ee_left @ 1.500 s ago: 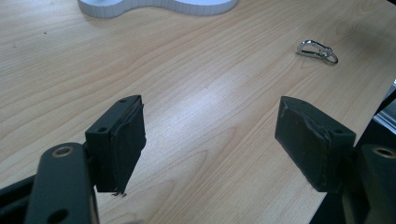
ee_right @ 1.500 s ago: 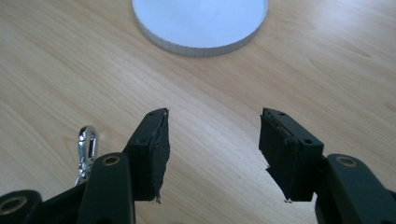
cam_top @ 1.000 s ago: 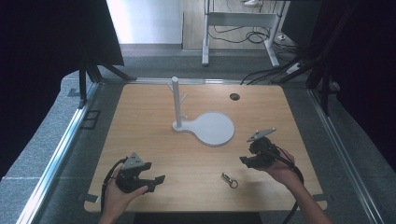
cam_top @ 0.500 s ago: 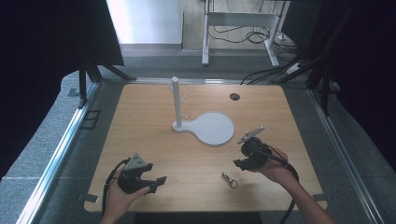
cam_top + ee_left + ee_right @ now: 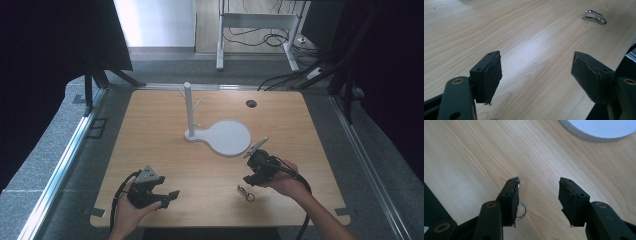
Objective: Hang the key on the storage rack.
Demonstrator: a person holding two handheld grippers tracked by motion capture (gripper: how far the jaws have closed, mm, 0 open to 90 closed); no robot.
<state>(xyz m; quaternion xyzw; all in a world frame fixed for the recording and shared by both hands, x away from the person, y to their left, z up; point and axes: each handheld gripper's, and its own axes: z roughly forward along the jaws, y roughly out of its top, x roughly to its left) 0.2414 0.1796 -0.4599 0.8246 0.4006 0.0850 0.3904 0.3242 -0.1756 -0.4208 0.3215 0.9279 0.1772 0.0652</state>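
A lab: black curtains (image 5: 45, 55) enclose a railed test table (image 5: 150, 125), cables (image 5: 280, 37) strewn behind.

The right gripper (image 5: 254, 176), its jaws just closing on nothing, hovered just beside the metal carabiner (image 5: 245, 192), white stand (image 5: 220, 135) beyond.

Bright, even daylight; dark surroundings.

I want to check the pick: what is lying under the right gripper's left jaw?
Under the right gripper, open above the table, a metal key clip peeks out: part of its ring shows; the rest is covered.
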